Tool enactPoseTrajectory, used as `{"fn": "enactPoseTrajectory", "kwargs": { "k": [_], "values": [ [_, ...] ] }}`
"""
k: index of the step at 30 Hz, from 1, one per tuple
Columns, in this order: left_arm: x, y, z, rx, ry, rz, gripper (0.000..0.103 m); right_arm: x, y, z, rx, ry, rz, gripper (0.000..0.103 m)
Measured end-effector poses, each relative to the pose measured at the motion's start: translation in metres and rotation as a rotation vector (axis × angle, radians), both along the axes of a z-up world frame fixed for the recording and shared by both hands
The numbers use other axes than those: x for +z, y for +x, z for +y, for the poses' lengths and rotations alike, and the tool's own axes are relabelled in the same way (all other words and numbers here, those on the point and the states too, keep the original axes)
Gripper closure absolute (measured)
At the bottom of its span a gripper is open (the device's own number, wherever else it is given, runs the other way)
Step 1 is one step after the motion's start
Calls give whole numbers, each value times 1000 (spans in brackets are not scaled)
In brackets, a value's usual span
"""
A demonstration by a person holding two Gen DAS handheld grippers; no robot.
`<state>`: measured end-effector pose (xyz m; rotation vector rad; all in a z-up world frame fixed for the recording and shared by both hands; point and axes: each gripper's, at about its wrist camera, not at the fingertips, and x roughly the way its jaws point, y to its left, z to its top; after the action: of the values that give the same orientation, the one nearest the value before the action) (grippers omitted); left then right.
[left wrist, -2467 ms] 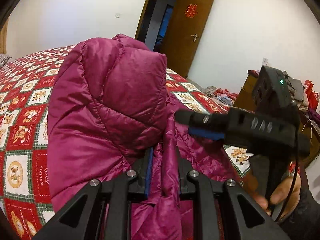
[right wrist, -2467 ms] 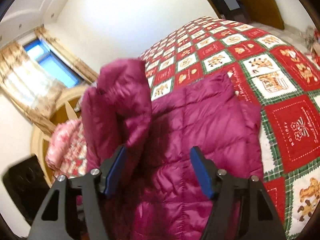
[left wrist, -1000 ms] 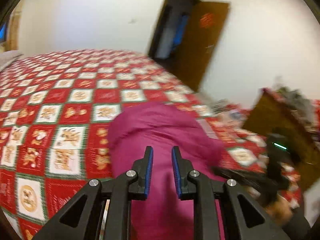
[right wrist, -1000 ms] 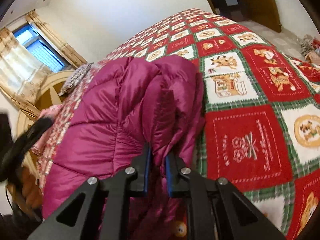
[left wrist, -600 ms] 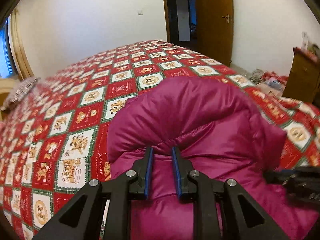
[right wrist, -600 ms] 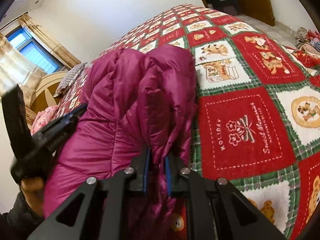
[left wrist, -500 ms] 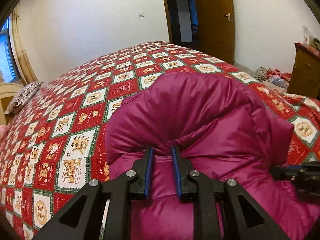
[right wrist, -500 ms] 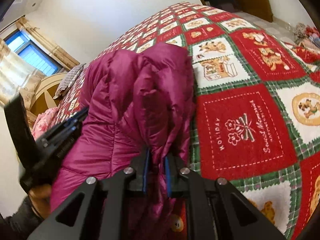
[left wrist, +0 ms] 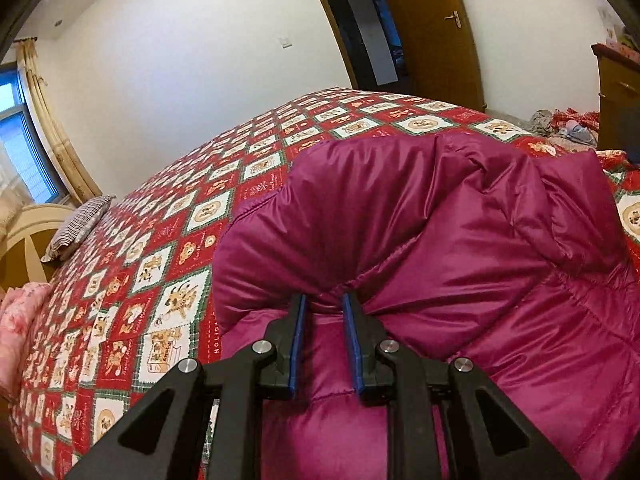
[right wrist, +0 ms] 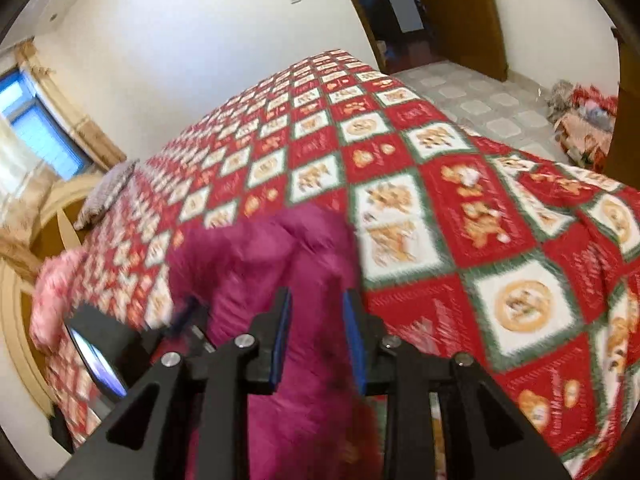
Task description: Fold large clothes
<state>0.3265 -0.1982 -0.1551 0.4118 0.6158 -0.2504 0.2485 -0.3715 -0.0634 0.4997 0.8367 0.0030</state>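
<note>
A magenta puffer jacket lies bunched on the bed's red patchwork quilt. My left gripper is shut on a fold of the jacket at its near edge. In the right wrist view, which is blurred, the jacket lies lower and flatter on the quilt. My right gripper hangs above the jacket's right edge with its jaws slightly apart and nothing pinched between them. The left gripper's body shows at the lower left of that view.
A wooden headboard, a striped pillow and pink bedding are at the left. An open wooden door, a wooden cabinet and a clothes pile on the tiled floor stand to the right.
My right gripper has let go of the jacket fold, opened a little and pulled up and away. The jacket has dropped flatter. My left gripper still pinches its fold.
</note>
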Motion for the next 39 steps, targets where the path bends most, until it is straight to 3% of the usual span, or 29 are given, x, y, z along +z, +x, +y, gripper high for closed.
{"fn": "enactPoseTrajectory", "kwargs": {
  "k": [5,7,10,17,21,26,30,33,39],
  "values": [
    [-1,0,0,0,-3,3,83,-14,44,18,-29,25,35,72],
    [-1,-1,0,-1,-3,3,83,-28,52,28,-38,-17,65,72],
    [-1,0,1,-5,-15,11,83,-47,56,31,-67,-71,88,72],
    [0,3,3,-14,-43,31,83,-69,51,33,-105,-102,39,74],
    [6,8,13,-33,-118,75,83,-81,54,41,-102,-164,18,74],
    [24,26,26,-57,-226,159,83,-88,56,40,-89,-159,23,74],
    [37,50,24,-19,-206,125,83,-90,55,41,-87,-167,23,74],
    [29,75,17,12,-181,157,80,-90,54,42,-90,-171,18,74],
    [0,87,0,52,-24,92,78,-93,52,37,-95,-120,-1,74]
  ]
}}
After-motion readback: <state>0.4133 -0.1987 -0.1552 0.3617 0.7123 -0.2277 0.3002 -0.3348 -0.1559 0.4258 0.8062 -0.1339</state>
